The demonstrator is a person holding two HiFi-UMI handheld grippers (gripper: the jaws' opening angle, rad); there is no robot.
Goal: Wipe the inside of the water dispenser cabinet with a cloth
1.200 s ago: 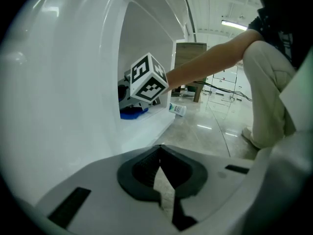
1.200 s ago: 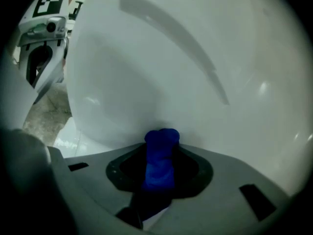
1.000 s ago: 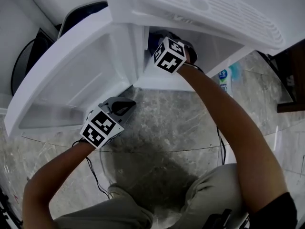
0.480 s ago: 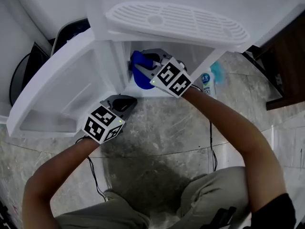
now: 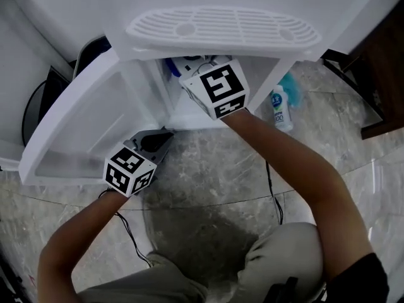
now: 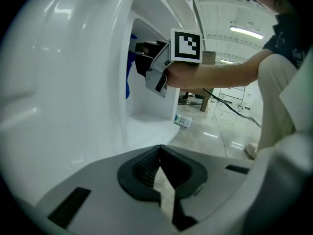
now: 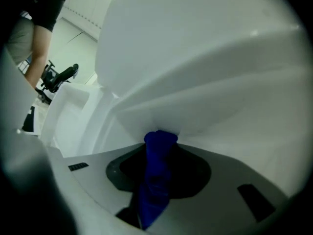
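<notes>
The white water dispenser's cabinet [image 5: 189,109] stands with its door [image 5: 82,125] swung out to the left. My right gripper [image 7: 161,141] reaches into the cabinet's upper part and is shut on a blue cloth [image 7: 157,175], whose bunched tip touches the white inner surface [image 7: 210,82]. In the head view the right gripper [image 5: 186,68] sits under the drip tray [image 5: 221,27], with a bit of the cloth [image 5: 172,68] showing. My left gripper [image 6: 159,153] is shut and empty, low beside the door's inner face. It looks toward the right gripper [image 6: 146,58] and the cloth [image 6: 128,77].
A small white bottle [image 5: 279,109] lies on the marble floor right of the cabinet, next to a teal object [image 5: 291,84]. Black cables [image 5: 271,182] trail over the floor. A dark wooden cabinet [image 5: 385,62] stands at the far right, a black round object [image 5: 38,106] at the left.
My right gripper has risen with the cloth from the cabinet's lower part to under its top and has tipped upward. My left gripper has lifted slightly.
</notes>
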